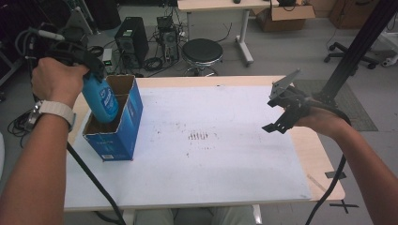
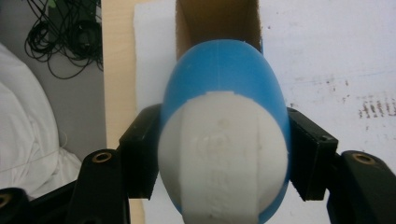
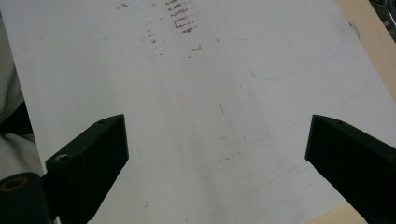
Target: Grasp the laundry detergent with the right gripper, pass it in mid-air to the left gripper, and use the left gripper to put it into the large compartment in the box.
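Left tongs [image 1: 96, 70], upper left of the high view: clamped on a blue bottle [image 1: 101, 99] with a white cap [image 2: 224, 154], the bottle's lower end inside the near compartment of an open blue box [image 1: 123, 136]. Box: standing at the left edge of the white surface [image 1: 211, 164]. Right tongs [image 1: 281, 110], right of frame: jaws wide apart, nothing between them, above the stained surface.

No wording can be made out anywhere. The blue bottle [image 1: 100, 99] at the left has a label patch and the blue box [image 1: 118, 136] has a small white panel low on its near face, but both are too blurred to read.
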